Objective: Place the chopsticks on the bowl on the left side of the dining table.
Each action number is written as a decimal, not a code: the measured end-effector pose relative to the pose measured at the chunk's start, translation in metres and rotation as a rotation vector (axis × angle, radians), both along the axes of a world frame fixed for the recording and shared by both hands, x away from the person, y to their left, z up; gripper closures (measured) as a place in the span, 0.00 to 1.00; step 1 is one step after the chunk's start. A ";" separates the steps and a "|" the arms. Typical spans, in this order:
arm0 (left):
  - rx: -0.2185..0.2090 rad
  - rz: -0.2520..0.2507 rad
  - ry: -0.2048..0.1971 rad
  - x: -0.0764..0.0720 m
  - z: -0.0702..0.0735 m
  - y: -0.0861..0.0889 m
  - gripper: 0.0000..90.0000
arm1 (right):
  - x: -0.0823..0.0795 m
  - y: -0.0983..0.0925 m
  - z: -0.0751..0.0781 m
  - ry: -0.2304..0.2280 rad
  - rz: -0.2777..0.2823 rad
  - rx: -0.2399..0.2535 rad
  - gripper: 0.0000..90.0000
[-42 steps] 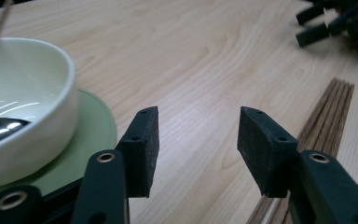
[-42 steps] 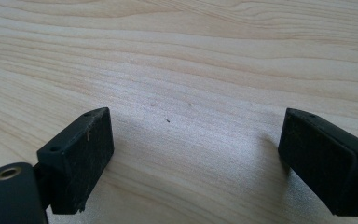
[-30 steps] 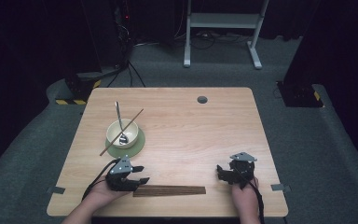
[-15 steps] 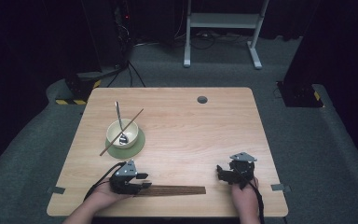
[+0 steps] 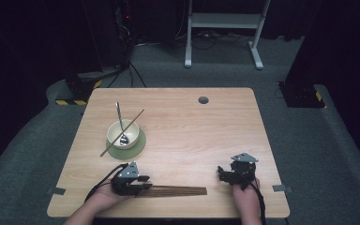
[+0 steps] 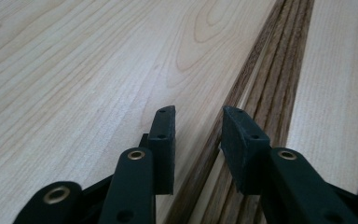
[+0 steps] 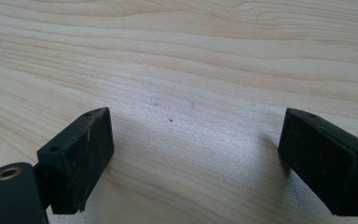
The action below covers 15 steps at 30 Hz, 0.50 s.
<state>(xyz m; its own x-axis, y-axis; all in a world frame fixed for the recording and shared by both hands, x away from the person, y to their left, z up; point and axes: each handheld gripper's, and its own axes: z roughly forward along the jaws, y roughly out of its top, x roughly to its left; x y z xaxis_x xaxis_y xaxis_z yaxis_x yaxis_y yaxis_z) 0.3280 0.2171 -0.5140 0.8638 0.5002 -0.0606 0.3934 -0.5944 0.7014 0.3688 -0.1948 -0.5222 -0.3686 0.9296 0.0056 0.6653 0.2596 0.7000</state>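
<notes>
A: What is being shown at the near edge of the table?

B: A bundle of dark wooden chopsticks is being approached at its left end by the left gripper. In the left gripper view the jaws are being held slightly parted, with a narrow gap, and nothing is being clasped between them. The right gripper is being rested well to the right of the bundle, its jaws spread wide over bare wood in the right gripper view, with nothing between them.

A: Where is the bundle being seen relative to the left jaws?

B: The chopsticks are being seen running away from the jaws along the tabletop. The far-side stick is being straddled by the gap, while the rest of the bundle is being passed under the other jaw. Whether a pad is touching wood cannot be told.

A: How is this step judged to be done well?

B: A single stick is probably being singled out. The jaws are best being kept low and aligned with the stick's length, and closed only once one stick alone is being enclosed, so that neighbours are not being dragged.

A: What else is being shown?

B: A bowl on a green mat, holding a spoon and crossed by one chopstick, is being left well apart.
</notes>
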 end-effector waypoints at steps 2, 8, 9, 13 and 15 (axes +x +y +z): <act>-0.001 0.013 0.005 0.000 -0.001 0.001 0.74 | 0.000 0.000 0.000 0.000 0.000 0.000 0.11; 0.004 0.026 -0.005 0.003 -0.001 0.004 0.80 | 0.000 0.000 0.000 0.000 0.000 0.000 0.11; -0.001 0.030 -0.005 0.004 -0.001 0.004 0.81 | 0.000 0.000 0.000 0.000 0.000 0.000 0.11; 0.004 0.021 -0.016 0.005 -0.001 0.005 0.86 | 0.000 0.000 0.000 0.000 0.000 0.000 0.11; 0.003 0.023 -0.011 0.004 -0.001 0.004 0.87 | 0.000 0.000 0.000 0.000 0.000 0.000 0.11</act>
